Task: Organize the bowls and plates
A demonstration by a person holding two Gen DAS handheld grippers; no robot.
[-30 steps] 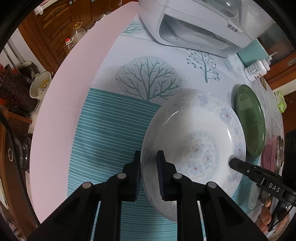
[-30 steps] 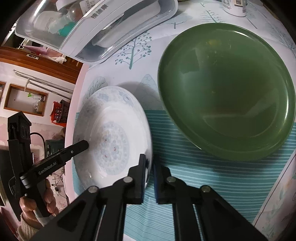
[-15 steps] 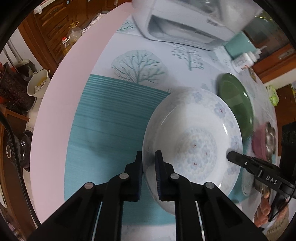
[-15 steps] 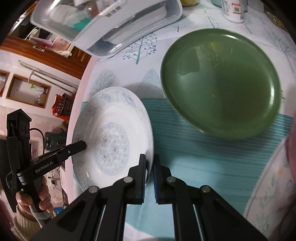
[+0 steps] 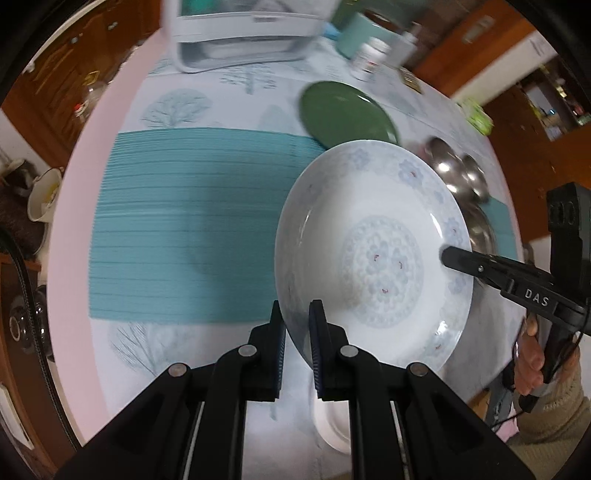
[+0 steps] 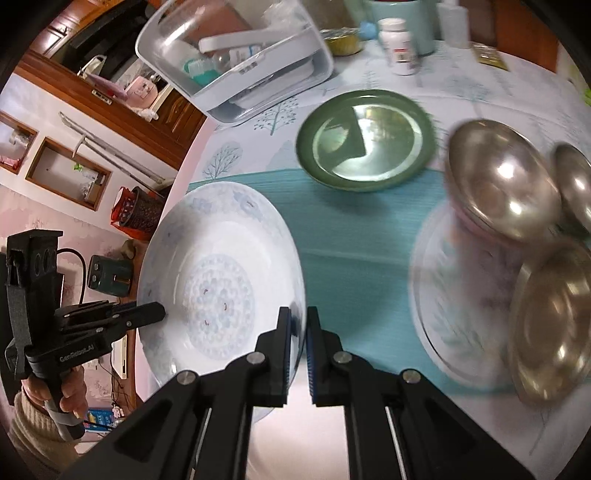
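Observation:
A white plate with a pale blue flower pattern (image 5: 373,254) (image 6: 221,280) hangs above the table, held by both grippers. My left gripper (image 5: 297,321) is shut on its near-left rim, and my right gripper (image 6: 298,328) is shut on the opposite rim. Each view shows the other gripper's fingers (image 5: 465,258) (image 6: 144,314) clamped on the far edge. A dark green plate (image 5: 347,112) (image 6: 365,138) lies on the tablecloth beyond. Steel bowls (image 6: 502,184) (image 5: 458,173) sit on a patterned white plate (image 6: 454,306) at the right.
A white plastic storage box (image 6: 236,59) (image 5: 243,33) stands at the back of the round table (image 5: 77,206). A pill bottle (image 6: 399,44) and teal cup (image 6: 406,18) are behind the green plate. A white dish (image 5: 330,421) lies below my left gripper. A teal striped mat (image 5: 184,221) covers the middle.
Both grippers have lifted the flowered plate off the tablecloth and carried it back toward the near edge. The steel bowls have come into view.

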